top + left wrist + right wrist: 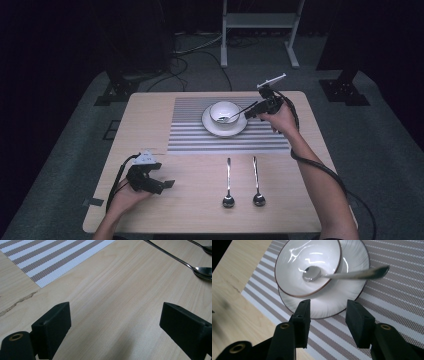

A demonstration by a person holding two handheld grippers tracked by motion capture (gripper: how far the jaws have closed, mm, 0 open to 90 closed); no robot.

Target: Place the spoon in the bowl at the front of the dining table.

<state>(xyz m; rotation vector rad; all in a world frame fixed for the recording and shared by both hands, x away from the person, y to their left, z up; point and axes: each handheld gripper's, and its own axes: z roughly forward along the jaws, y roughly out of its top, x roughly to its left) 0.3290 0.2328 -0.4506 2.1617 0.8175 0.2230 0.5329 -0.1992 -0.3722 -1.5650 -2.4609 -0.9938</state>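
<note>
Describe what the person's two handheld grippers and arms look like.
Both the left gripper and the right gripper are black, each with two blocky matte jaws and brass-coloured pivot rivets. Each carries a grey three-cornered plate on top and trails a black cable. The forearms are bare, with no sleeves in sight.

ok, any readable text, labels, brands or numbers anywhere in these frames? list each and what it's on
None readable in any of the three views.
Bowl, plate and striped placemat: no print or maker's mark visible.
Spoon in the bowl and the two spoons on the table: no stamp can be made out; too small in the high view.
Both grippers: plain black jaws, no label visible.
</note>
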